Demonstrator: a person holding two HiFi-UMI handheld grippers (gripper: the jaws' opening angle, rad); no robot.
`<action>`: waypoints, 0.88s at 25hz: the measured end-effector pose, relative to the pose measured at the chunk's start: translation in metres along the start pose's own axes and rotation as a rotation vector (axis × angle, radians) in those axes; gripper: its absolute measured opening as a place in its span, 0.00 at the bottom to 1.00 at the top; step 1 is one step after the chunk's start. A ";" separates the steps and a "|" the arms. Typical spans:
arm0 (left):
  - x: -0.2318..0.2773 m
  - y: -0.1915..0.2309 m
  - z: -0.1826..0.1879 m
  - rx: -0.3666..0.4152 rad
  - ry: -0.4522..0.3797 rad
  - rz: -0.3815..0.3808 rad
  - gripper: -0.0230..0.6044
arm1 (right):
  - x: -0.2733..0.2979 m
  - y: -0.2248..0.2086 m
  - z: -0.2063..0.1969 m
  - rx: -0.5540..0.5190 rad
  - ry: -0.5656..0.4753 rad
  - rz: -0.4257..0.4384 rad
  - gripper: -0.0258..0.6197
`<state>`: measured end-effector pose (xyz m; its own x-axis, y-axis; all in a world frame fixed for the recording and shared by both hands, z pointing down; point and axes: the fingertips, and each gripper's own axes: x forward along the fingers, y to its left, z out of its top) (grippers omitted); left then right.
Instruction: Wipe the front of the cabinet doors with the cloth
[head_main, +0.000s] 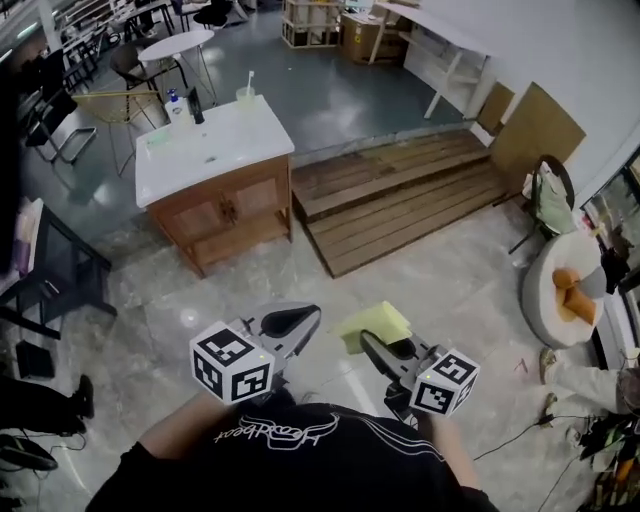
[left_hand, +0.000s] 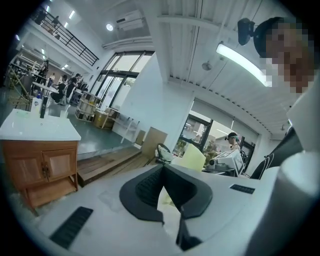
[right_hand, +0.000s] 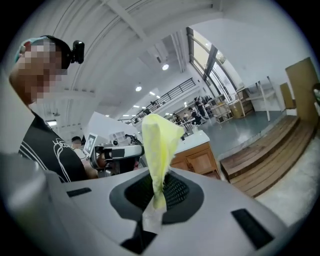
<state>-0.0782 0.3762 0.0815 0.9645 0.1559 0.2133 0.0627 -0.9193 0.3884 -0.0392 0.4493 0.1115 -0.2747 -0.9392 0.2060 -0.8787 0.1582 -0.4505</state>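
The wooden cabinet (head_main: 228, 212) with a white sink top stands a few steps ahead on the floor, its two doors (head_main: 240, 203) facing me. My right gripper (head_main: 373, 345) is shut on a yellow cloth (head_main: 372, 324), held low in front of me, far from the cabinet. In the right gripper view the cloth (right_hand: 159, 145) stands up from between the jaws, with the cabinet (right_hand: 196, 157) behind it. My left gripper (head_main: 298, 320) is beside it, shut and empty. The left gripper view shows the cabinet (left_hand: 41, 165) at left and the cloth (left_hand: 193, 156) beyond the jaws.
A low wooden platform (head_main: 400, 195) lies right of the cabinet. Bottles and a cup (head_main: 245, 95) stand on the sink top. A black rack (head_main: 45, 270) is at the left, a round seat (head_main: 560, 290) at the right. Cables (head_main: 590, 440) lie on the marble floor.
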 end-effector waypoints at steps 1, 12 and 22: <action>0.002 0.004 -0.002 -0.012 0.008 0.010 0.05 | 0.001 -0.004 -0.003 0.012 0.006 0.006 0.10; 0.032 0.098 -0.016 -0.148 0.010 0.101 0.05 | 0.058 -0.059 0.008 0.020 0.100 -0.004 0.10; 0.046 0.266 0.008 -0.236 -0.021 0.225 0.05 | 0.209 -0.143 0.037 -0.041 0.294 0.053 0.10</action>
<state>-0.0152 0.1358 0.1876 0.9526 -0.0515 0.2997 -0.2114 -0.8205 0.5311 0.0437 0.2194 0.1867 -0.4169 -0.8019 0.4280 -0.8733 0.2228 -0.4333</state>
